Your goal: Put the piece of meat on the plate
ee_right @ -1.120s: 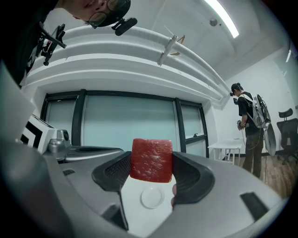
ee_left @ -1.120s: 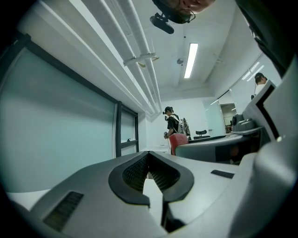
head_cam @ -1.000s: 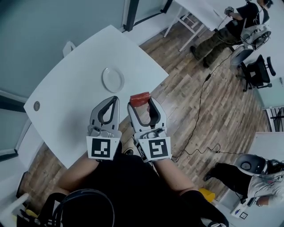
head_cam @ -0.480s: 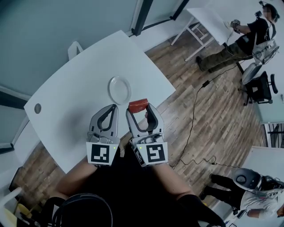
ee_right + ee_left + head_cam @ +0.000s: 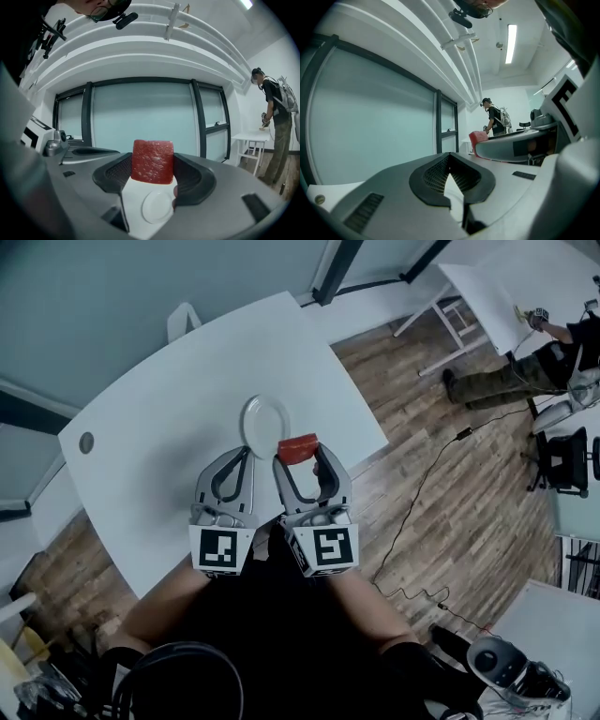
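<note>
A red block of meat point(image 5: 297, 447) is held in my right gripper point(image 5: 299, 457), shut on it, just off the right rim of the small white plate point(image 5: 262, 418) on the white table point(image 5: 169, 399). In the right gripper view the piece of meat point(image 5: 152, 161) fills the gap between the jaws, with the plate point(image 5: 157, 206) lying below and beyond it. My left gripper point(image 5: 243, 454) hovers beside the right one, over the table just short of the plate's near rim, shut with nothing in it. In the left gripper view the jaw tips point(image 5: 450, 161) meet and the meat point(image 5: 478, 139) shows to the right.
A white chair point(image 5: 184, 319) stands behind the table. A round grommet point(image 5: 86, 442) sits in the table's left corner. A cable point(image 5: 427, 474) runs across the wood floor on the right. A person point(image 5: 525, 362) works at another white table point(image 5: 497, 292) at far right.
Both grippers have moved forward over the table toward the plate. The meat stays gripped in the right gripper and now sits at the plate's right rim.
</note>
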`<state>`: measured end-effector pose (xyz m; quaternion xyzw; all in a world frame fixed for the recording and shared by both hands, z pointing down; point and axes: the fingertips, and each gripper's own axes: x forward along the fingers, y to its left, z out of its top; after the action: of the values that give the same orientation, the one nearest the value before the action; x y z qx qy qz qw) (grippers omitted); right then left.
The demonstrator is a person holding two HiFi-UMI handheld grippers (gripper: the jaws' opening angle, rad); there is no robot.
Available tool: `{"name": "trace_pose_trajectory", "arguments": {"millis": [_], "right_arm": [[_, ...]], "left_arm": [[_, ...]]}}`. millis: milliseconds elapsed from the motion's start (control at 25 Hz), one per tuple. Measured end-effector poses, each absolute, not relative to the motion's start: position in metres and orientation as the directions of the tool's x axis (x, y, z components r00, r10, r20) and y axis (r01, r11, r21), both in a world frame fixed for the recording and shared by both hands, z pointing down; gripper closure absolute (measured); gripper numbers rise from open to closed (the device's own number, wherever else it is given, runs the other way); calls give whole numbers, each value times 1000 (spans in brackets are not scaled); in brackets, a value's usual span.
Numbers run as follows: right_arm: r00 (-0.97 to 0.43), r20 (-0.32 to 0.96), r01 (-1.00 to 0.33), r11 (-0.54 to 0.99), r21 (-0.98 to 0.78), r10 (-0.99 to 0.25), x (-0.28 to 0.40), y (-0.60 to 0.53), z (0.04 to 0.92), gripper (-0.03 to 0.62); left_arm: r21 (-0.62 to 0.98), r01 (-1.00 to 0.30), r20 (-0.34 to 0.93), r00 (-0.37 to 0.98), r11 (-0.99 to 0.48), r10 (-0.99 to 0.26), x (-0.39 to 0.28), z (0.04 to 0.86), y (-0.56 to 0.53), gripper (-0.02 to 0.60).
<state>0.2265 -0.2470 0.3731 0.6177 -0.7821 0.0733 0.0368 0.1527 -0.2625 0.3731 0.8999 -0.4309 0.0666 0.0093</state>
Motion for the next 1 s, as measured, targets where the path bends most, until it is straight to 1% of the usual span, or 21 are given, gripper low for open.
{"name": "trace_pose_trajectory", "arguments": {"millis": [120, 280, 600, 1000], "right_arm": [[-260, 187, -965, 250, -74, -947, 225, -252, 387, 316], [-283, 204, -959, 273, -79, -937, 224, -266, 396, 316], [-308, 279, -951, 288, -111, -910, 225, -288, 428, 316], [-331, 379, -944, 303, -132, -864, 214, -310, 473, 316]], "left_arm": [[-32, -796, 147, 595, -605, -790, 152, 384, -265, 583], [-34, -805, 145, 582, -592, -800, 154, 390, -275, 583], [3, -818, 230, 560, -575, -796, 155, 421, -298, 583], [15, -831, 298, 535, -557, -790, 149, 462, -323, 583]]}}
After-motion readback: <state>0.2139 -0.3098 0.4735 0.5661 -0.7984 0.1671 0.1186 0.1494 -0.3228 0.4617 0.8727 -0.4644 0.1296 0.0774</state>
